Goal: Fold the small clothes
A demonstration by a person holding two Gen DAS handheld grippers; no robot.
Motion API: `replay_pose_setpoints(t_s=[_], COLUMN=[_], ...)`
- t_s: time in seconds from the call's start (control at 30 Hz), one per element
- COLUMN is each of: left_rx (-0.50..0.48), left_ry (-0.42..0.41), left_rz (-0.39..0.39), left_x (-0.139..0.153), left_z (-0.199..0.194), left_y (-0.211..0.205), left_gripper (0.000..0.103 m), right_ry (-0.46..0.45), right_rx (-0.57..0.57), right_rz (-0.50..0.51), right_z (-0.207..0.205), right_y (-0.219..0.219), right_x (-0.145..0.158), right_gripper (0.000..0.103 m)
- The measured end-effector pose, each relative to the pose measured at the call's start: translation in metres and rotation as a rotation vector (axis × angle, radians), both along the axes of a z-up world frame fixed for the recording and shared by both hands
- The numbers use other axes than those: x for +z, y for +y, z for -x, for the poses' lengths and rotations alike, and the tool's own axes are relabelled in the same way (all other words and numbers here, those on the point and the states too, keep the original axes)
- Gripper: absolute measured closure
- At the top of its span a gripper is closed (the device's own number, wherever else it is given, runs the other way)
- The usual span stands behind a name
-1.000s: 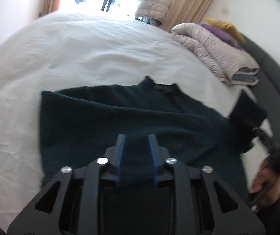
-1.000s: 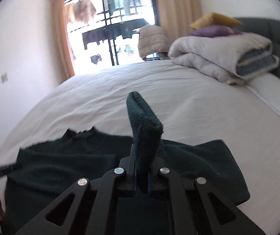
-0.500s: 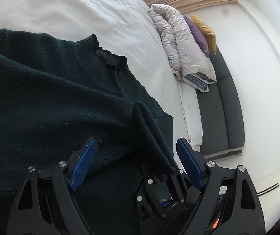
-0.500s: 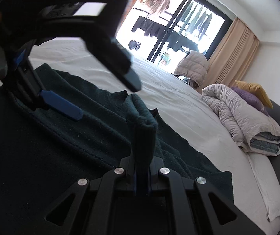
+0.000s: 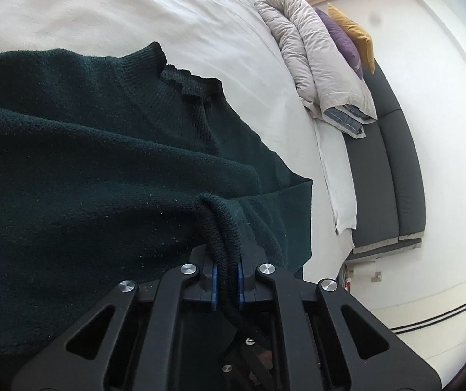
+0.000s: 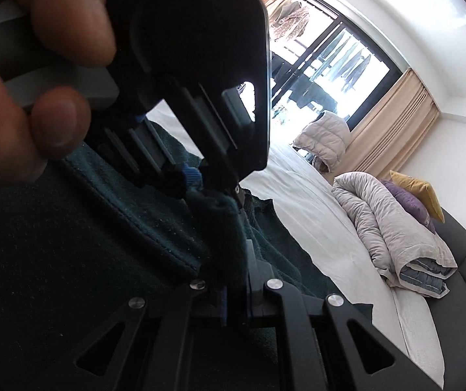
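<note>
A dark green knitted sweater (image 5: 86, 169) lies on the white bed (image 5: 135, 9), its ribbed collar (image 5: 190, 81) toward the far side. My left gripper (image 5: 225, 277) is shut on a bunched fold of the sweater's sleeve. In the right wrist view the sweater (image 6: 70, 260) fills the lower left, and my right gripper (image 6: 234, 303) is shut on the same raised fold of sleeve (image 6: 223, 228). The left gripper's black body (image 6: 200, 65) and the hand holding it (image 6: 21, 97) loom close above, touching that fold.
A folded beige duvet (image 5: 317, 65) with purple and yellow cushions (image 5: 347, 39) lies at the bed's head by a dark grey headboard (image 5: 392, 169). It also shows in the right wrist view (image 6: 392, 234). A window with curtains (image 6: 389, 130) is beyond.
My left gripper was open around the raised sleeve fold half a second ago and has shut on it. Both grippers have come close together over the sweater.
</note>
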State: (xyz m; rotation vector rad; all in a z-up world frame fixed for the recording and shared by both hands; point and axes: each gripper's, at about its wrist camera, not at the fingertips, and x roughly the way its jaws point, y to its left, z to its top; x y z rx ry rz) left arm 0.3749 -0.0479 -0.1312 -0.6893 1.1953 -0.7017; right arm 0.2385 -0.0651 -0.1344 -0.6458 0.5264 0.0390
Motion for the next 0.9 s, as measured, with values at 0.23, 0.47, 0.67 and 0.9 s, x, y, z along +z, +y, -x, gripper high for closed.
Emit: replay_pose_setpoints(t_s=[0.23,0.47,0.67,0.9], left_rx=[0.064,0.068,0.096,0.154], left_ry=[-0.075,-0.124,-0.155,-0.157], left_rz=[-0.018,-0.01,0.029,0.011], left_x=[0.026,0.054,0.078,0.082], left_z=[-0.009,-0.008,-0.001,-0.002], left_y=[0.027,0.038,0.059,0.098], left_gripper=[0.097,0.097,0.097,0.097], right_ry=[0.104,0.277,0.266,0.163], right_rx=[-0.053,-0.433,-0.572,-0.534], right_rz=[-0.53,-1.431,-1.788,-1.913], right_z=[0.026,0.014,0.007,-0.022], right_y=[-0.077,-0.25,-0.297,-0.305], right_x=[0.043,-0.006,-0.046,-0.048], right_gripper=[0.038,0.038,0.042,0.041])
